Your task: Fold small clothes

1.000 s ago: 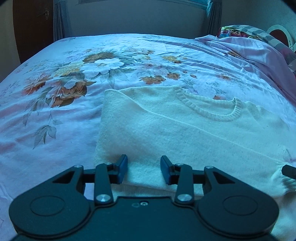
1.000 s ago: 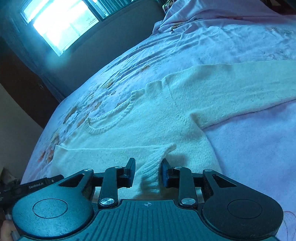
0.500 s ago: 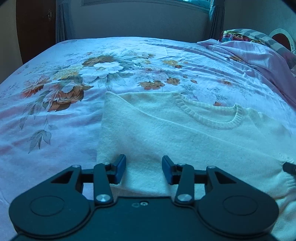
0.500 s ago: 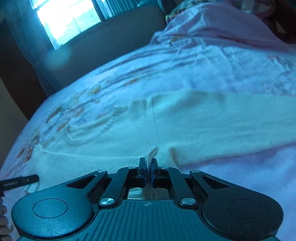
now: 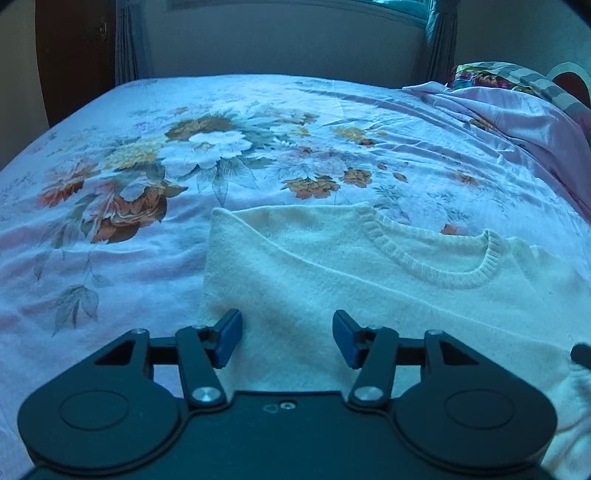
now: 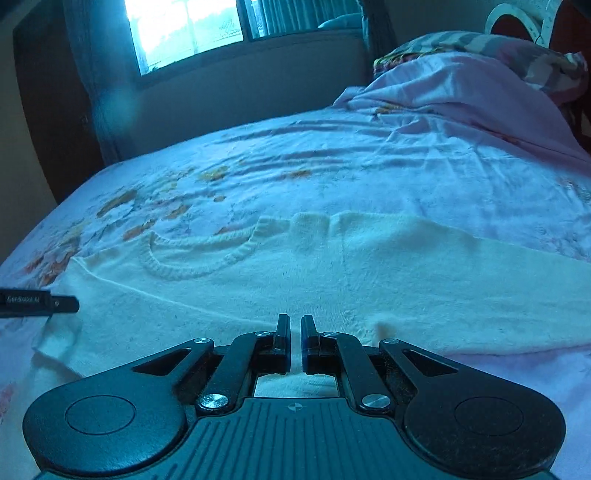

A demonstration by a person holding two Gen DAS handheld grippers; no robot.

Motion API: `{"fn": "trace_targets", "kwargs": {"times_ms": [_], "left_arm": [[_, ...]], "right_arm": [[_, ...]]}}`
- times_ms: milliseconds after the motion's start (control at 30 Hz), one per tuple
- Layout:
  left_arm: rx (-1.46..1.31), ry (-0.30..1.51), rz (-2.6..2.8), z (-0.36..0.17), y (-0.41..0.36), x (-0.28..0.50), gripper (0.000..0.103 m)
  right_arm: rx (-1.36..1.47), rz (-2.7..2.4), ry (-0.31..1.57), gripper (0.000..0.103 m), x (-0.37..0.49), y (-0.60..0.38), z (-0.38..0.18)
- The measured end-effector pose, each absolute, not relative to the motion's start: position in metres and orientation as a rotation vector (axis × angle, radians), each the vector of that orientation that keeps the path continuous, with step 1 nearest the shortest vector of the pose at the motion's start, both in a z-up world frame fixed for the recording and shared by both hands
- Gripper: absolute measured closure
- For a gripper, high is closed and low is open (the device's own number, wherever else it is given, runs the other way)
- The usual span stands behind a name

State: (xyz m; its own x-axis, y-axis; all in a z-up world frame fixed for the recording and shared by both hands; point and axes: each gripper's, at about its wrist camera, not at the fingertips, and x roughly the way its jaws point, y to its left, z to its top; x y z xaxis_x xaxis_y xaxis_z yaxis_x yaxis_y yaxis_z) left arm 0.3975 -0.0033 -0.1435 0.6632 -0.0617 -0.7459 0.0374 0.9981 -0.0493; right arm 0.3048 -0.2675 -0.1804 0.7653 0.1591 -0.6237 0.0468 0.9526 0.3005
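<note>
Sweater (image 5: 351, 280), cream-white and knitted, lay flat on a bed covered by a floral sheet (image 5: 177, 158), filling the lower middle and right of the left wrist view. Its ribbed round neckline (image 5: 436, 258) faced the far side of the bed, and its left edge was folded in to form a straight vertical line. The left gripper (image 5: 287, 339) sat low over the near part of the sweater, its blue-padded jaws roughly half apart and opening. Knit fabric showed in the gap between them, but the pads did not press on it. A pink blanket (image 5: 517, 118) was heaped at the far right, with a patterned pillow behind it. A grey wall and curtains stood beyond the bed.

In the right wrist view, the same sweater (image 6: 295, 280) stretched across the middle, its neckline (image 6: 199, 258) to the left and one sleeve (image 6: 480, 291) running out to the right over the sheet (image 6: 332, 166). The right gripper (image 6: 295, 341) had its jaws drawn nearly together, leaving only a thin slit. White knit showed just behind and below the tips, but whether any fabric was pinched between them could not be told. The dark tip of the left gripper (image 6: 37, 303) entered from the left edge, over the sweater's side. A bright window (image 6: 184, 29) lit the far wall, and the pink blanket (image 6: 461, 96) rose at upper right.
</note>
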Motion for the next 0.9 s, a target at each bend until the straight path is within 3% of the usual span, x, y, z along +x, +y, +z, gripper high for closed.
{"fn": "trace_targets", "kwargs": {"times_ms": [100,233,433,533,700,800,900], "left_arm": [[-0.035,0.866,-0.015,-0.159,0.001,0.425,0.044],[-0.049,0.861,0.012,-0.157,0.005,0.432,0.042],[0.057,0.829,-0.028,-0.158,-0.001,0.379,0.042],[0.095,0.814,-0.025,-0.154,-0.001,0.352,0.041],[0.062,0.845,-0.002,-0.159,0.010,0.339,0.028],[0.015,0.846,0.009,-0.145,0.013,0.330,0.037],[0.047,0.823,-0.031,-0.135,0.002,0.314,0.033]], "right_arm": [[0.304,0.078,0.757,0.099,0.309,-0.272,-0.209],[0.328,0.084,0.742,0.099,0.305,-0.275,-0.192],[0.250,0.113,0.753,0.099,0.294,-0.259,-0.206],[0.291,0.113,0.732,0.099,0.284,-0.259,-0.188],[0.246,0.122,0.792,0.099,0.278,-0.250,-0.200],[0.298,0.118,0.763,0.098,0.269,-0.256,-0.181],[0.244,0.107,0.840,0.098,0.271,-0.252,-0.188]]}}
